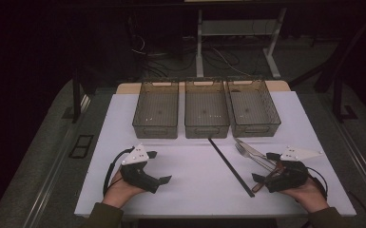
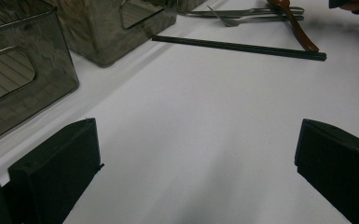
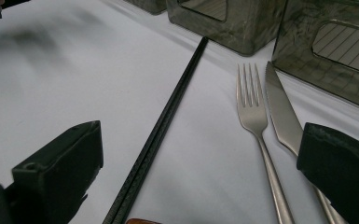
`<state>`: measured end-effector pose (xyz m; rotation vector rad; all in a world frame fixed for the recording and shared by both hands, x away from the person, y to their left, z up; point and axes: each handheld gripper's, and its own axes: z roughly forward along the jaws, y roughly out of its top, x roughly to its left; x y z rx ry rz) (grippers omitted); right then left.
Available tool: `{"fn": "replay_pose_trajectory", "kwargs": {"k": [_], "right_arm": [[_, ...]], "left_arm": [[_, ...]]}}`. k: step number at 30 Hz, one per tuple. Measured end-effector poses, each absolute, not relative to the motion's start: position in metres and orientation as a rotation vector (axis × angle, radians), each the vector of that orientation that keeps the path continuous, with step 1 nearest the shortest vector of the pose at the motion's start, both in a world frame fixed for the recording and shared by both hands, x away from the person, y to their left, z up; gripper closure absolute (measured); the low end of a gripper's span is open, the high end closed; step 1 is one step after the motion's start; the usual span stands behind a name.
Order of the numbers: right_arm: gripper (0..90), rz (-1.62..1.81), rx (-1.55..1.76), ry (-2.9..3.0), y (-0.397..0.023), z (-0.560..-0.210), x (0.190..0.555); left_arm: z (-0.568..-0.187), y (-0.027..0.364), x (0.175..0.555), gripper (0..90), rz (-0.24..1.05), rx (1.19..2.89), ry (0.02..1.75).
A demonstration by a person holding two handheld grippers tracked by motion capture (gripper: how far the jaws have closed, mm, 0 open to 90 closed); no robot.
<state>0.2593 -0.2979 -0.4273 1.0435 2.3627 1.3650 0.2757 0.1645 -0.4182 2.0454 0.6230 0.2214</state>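
Right gripper (image 1: pixel 265 167) low over the white table (image 1: pixel 190 166), jaws spread wide, nothing held. Between its jaws, ahead of the pads: fork (image 3: pixel 254 121) and knife (image 3: pixel 282 114) lying side by side, knife just beside the jaw at the right of its view. Black chopsticks (image 3: pixel 161 126) run slantwise ahead, nearer the opposite jaw. Brown wooden handle (image 2: pixel 298 28) crosses the cutlery by this gripper. Left gripper (image 1: pixel 158 166) well apart from the cutlery, jaws open, bare table between them. Three grey bins (image 1: pixel 204 111) beyond both.
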Motion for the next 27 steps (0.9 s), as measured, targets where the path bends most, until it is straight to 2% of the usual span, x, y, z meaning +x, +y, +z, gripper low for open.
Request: {"fn": "replay_pose_trajectory", "kwargs": {"k": [27], "right_arm": [[0.0, 1.385, 1.06, 2.354, -0.2961, -0.4203, 0.2676]], "left_arm": [[-0.4191, 0.1662, 0.2741, 0.0, 0.233, 2.051, 0.63]]}}
